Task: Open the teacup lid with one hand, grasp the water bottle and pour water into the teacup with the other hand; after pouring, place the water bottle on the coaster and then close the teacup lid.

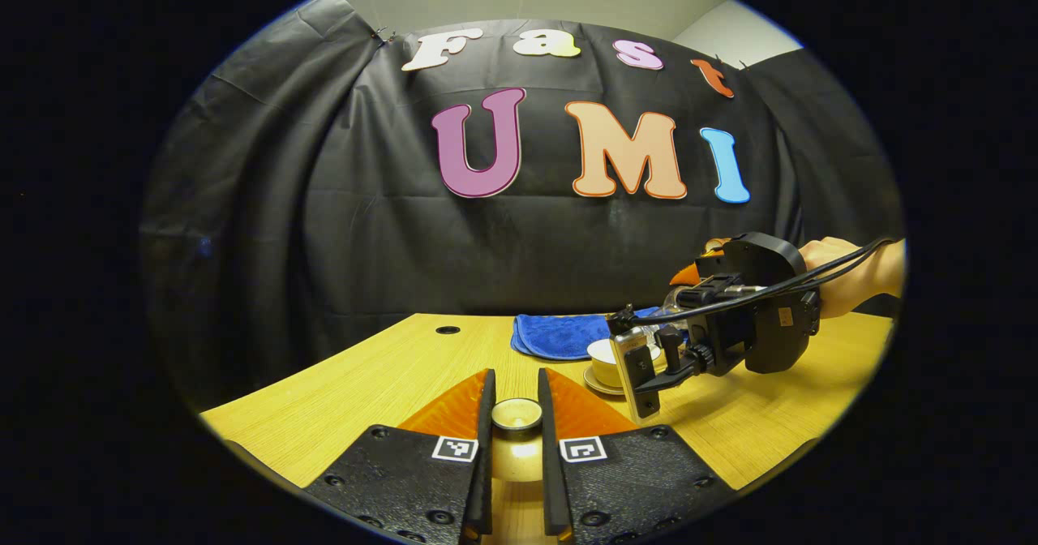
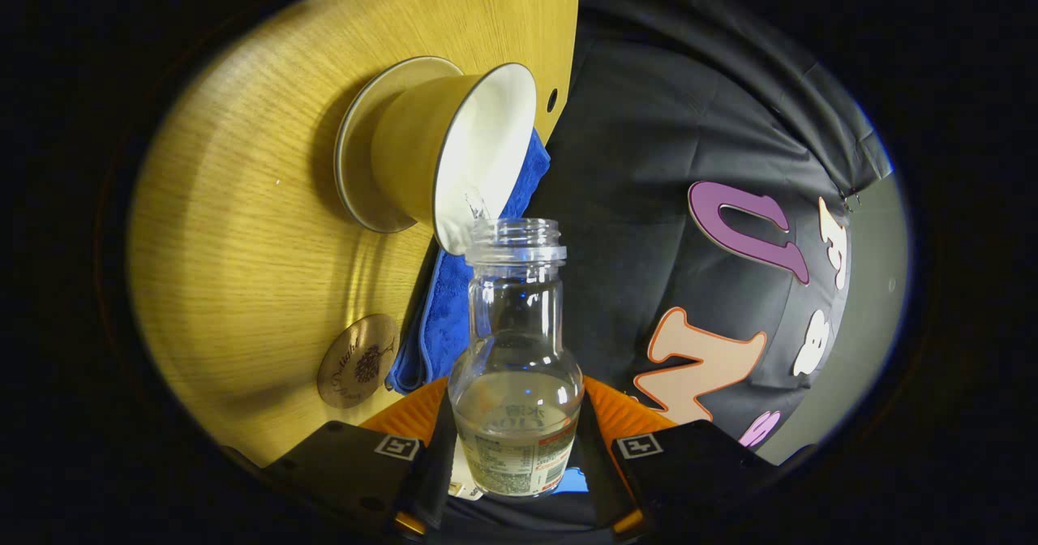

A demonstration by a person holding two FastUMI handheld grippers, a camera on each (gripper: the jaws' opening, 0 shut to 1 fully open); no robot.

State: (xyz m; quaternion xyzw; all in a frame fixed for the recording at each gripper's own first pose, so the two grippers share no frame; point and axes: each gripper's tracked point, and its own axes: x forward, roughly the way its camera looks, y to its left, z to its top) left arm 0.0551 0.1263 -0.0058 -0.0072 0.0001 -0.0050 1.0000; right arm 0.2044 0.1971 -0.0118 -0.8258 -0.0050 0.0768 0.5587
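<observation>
Water bottle [image 2: 516,350], uncapped, label print too small to read, sits pinched in the right tool [image 2: 516,448], mouth at the teacup [image 2: 462,148] rim, frame centre. Left tool [image 1: 516,423] pinches the teacup lid [image 1: 516,414] above the desk [image 1: 365,383]. Coaster [image 2: 358,360] lower left bears unreadable script.

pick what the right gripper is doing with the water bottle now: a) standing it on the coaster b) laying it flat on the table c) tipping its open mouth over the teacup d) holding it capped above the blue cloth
c: in the right gripper view the right gripper clamps the water bottle, uncapped, with its mouth at the rim of the lidless teacup, while the coaster sits bare on the table.
</observation>
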